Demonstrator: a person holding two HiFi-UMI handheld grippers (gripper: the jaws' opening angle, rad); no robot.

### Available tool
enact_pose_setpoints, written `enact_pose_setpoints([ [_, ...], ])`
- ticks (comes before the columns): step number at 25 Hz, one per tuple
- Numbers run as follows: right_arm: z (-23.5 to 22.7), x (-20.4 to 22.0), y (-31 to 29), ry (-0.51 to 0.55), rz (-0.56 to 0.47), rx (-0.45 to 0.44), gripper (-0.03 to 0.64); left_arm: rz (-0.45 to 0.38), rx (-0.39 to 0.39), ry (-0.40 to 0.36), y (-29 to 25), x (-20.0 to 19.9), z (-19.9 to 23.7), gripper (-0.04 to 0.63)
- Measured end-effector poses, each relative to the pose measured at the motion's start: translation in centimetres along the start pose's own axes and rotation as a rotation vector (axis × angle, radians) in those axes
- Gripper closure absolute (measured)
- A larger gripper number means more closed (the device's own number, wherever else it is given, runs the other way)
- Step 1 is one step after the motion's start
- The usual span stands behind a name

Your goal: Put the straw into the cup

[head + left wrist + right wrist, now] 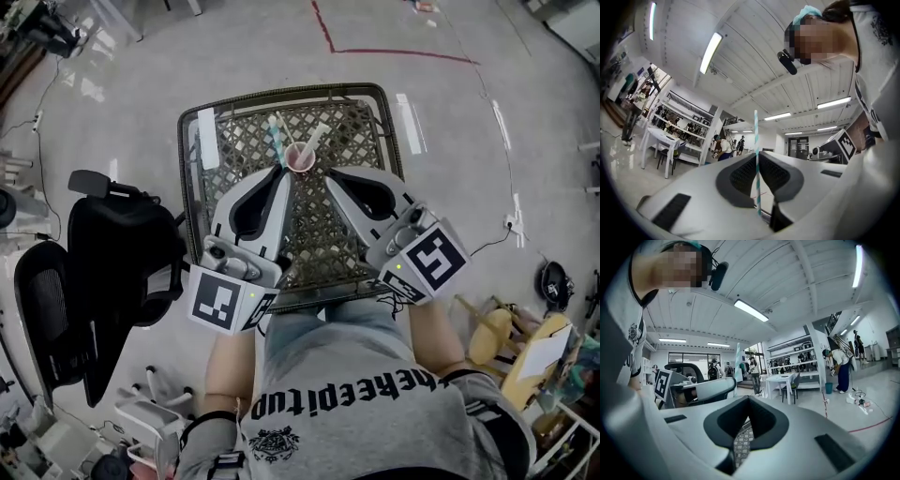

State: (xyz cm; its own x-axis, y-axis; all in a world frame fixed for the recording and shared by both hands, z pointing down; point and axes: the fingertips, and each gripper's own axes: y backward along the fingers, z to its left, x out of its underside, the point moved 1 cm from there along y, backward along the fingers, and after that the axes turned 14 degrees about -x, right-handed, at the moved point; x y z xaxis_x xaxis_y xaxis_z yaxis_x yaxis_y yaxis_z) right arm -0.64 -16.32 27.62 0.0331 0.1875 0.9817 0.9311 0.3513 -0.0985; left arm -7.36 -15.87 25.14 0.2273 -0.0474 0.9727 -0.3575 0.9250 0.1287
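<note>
Grey shirt [375, 412] nearest, well below the cup [300, 159]. Left gripper [757, 155] clamped on the striped straw [756, 133], just left of the cup; straw not yet inside. Right gripper [749, 399] closed on nothing, just right of the cup. Risk, probably: thin straw sliding between the 2 jaws, or knocking the light cup over. Unclear what the white stick [317, 137] at the cup is.

Pale lettering running across the person's grey T-shirt [375, 427], showing upside down and appearing to spell "thekeepitup", a dark crest beside it looking too small to read, black-and-white coded squares without letters showing on the left marker cube [225, 302] and right marker cube [433, 258]
</note>
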Motion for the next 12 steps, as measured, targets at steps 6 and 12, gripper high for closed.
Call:
enact_pose_setpoints([
  [6, -2.0, 1.7, -0.6, -0.029, 0.014, -0.020, 0.604, -0.004, -0.019, -0.003, -1.6, 2.0, 0.7, 0.532],
  [12, -3.1, 3.4, -1.0, -0.055, 0.022, -0.034, 0.604, -0.023, -0.034, 0.006, -2.2, 3.6, 0.9, 0.532],
])
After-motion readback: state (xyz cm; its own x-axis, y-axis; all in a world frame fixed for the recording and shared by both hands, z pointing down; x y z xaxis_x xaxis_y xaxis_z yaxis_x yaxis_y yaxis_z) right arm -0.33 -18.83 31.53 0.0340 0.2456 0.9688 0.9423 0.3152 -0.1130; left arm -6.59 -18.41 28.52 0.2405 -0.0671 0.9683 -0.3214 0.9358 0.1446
